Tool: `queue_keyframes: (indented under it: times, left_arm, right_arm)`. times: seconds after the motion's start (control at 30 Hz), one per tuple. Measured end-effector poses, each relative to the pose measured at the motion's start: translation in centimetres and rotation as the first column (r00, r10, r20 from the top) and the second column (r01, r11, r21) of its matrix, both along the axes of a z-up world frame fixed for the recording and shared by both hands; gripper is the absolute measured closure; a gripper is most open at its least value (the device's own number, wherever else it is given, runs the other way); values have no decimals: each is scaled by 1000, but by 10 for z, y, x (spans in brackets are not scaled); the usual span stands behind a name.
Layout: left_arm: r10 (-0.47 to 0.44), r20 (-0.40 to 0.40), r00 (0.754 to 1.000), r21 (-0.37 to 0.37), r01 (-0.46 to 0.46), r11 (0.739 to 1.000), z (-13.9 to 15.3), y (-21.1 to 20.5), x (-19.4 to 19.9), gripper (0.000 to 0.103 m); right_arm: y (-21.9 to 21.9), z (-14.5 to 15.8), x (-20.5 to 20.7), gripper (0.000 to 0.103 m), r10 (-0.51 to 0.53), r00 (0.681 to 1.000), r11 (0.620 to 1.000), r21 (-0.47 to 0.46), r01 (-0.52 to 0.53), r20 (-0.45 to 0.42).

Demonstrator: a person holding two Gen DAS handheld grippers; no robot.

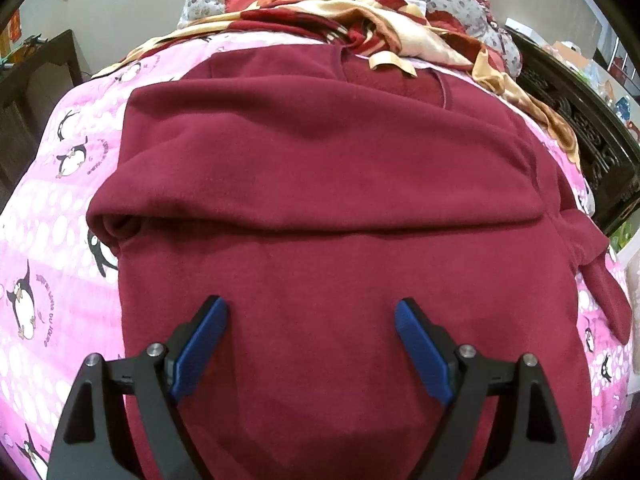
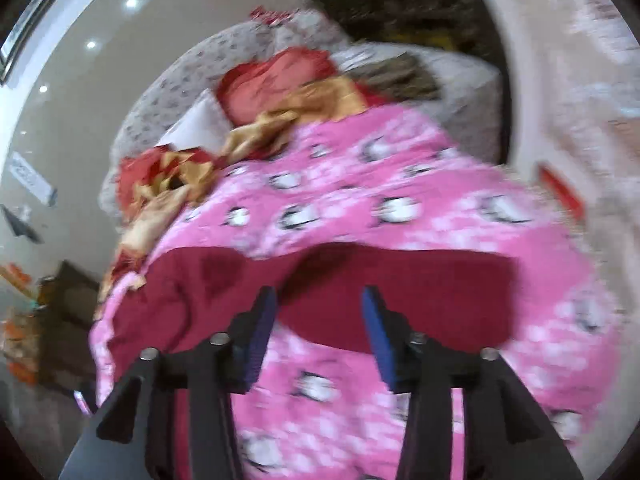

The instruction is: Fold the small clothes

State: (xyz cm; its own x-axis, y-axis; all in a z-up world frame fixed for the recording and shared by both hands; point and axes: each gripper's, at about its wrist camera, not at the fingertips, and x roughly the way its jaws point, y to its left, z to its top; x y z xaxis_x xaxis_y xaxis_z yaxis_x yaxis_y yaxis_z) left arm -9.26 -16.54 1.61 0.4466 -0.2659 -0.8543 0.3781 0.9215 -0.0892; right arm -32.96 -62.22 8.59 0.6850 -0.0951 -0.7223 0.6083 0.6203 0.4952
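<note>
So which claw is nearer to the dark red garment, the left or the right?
Left. The left claw hangs open right over the dark red garment, which fills its view. The right claw, also open, is over the pink penguin blanket, at the garment's edge.

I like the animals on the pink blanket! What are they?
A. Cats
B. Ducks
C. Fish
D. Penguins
D: the pink blanket is printed with black and white penguins, seen beside the dark red garment lying on it.
</note>
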Motion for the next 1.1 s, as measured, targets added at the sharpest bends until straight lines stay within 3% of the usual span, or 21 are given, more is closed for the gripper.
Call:
queue_keyframes:
  times: [0.13, 0.2, 0.27, 0.33, 0.37, 0.43, 0.5, 0.57, 0.67, 0.7, 0.8, 0.9, 0.97, 1.1]
  left_arm:
    - [-3, -6, 1000, -5, 3, 1000, 2, 0, 0, 14]
    - [-1, -16, 1000, -12, 0, 1000, 3, 2, 1, 14]
    - [-1, -22, 1000, -23, 0, 1000, 5, 3, 2, 14]
    - [-2, -22, 1000, -32, 1, 999, 7, 6, 3, 14]
    - [-1, -22, 1000, -33, 0, 999, 7, 8, 4, 14]
    - [9, -20, 1000, -43, -10, 999, 10, 12, 6, 14]
    - [20, -16, 1000, -61, -21, 998, 15, 17, 7, 14]
    - [39, 2, 999, -89, -39, 995, 26, 25, 8, 14]
    - [70, 41, 997, -122, -64, 990, 44, 36, 13, 14]
    - [83, 52, 995, -134, -76, 988, 50, 40, 15, 14]
    - [111, 69, 991, -164, -99, 981, 64, 50, 19, 14]
    - [133, 87, 987, -170, -117, 979, 70, 58, 21, 14]
    - [135, 79, 988, -157, -122, 980, 66, 60, 22, 14]
    - [127, 47, 991, -137, -119, 983, 52, 59, 20, 14]
  right_arm:
    - [-15, -35, 48, 29, -19, 999, 991, 132, 15, 29]
    - [-28, -59, 68, 27, -53, 998, 977, 207, 55, -14]
    - [-38, -80, 78, 27, -70, 996, 954, 288, 85, -62]
    - [-46, -93, 78, 27, -128, 991, 936, 325, 133, -37]
    - [-50, -95, 77, 29, -146, 989, 935, 323, 145, -23]
    - [-52, -92, 74, 52, -167, 986, 943, 289, 165, -17]
    - [-45, -72, 73, 57, -147, 989, 965, 221, 139, 18]
    - [-25, -35, 76, 59, -77, 995, 992, 104, 70, 68]
    - [14, 18, 88, 60, 80, 985, 997, -11, -79, 156]
    - [37, 37, 95, 60, 154, 970, 988, -51, -147, 190]
    - [92, 56, 110, 61, 316, 915, 949, -88, -304, 251]
    - [145, 41, 126, 61, 463, 844, 884, -70, -462, 271]
    - [175, 18, 136, 61, 539, 809, 838, -52, -543, 234]
    - [224, -53, 154, 60, 658, 752, 750, 56, -659, 29]
